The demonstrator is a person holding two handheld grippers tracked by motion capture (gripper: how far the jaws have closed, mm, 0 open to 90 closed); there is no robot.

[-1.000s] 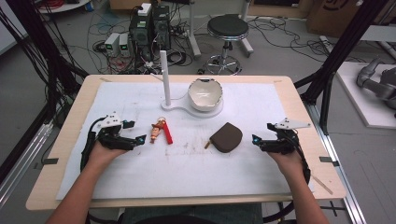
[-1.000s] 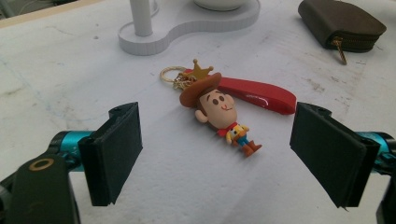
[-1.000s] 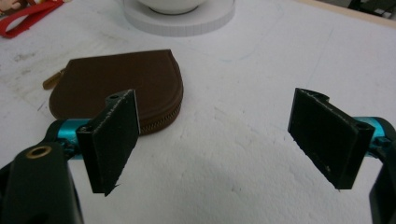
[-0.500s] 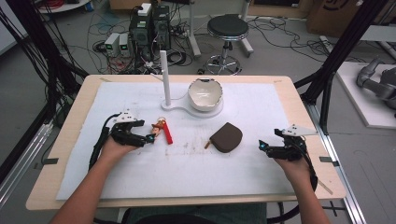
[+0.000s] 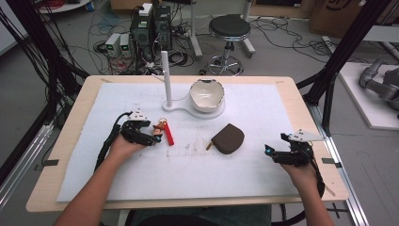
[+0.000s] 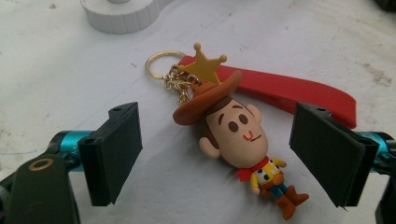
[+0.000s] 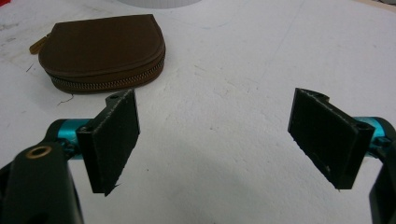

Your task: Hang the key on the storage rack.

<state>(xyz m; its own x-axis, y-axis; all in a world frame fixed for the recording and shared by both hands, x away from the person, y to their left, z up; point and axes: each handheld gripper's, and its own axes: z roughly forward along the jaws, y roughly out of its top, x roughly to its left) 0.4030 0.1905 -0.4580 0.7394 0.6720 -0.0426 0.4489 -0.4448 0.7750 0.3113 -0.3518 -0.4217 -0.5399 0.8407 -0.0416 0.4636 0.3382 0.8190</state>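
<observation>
**Keychain framed, not yet gripped**

While my left tongs (image 6: 217, 154) stand wide around the cowboy keychain (image 6: 236, 140), nothing is grasped; it lies flat on the table (image 5: 263, 179), left of the brown pouch (image 5: 228, 138). My right tongs (image 7: 215, 140) gape empty right of that pouch. Closing and lifting remain, I judge.

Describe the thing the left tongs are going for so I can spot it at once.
Start at the white post stand on the white mat. Just in front, between the open left tongs, lies a cowboy figure keychain: brown hat, gold star and ring, red strap, unlike the plain brown zip pouch.
</observation>
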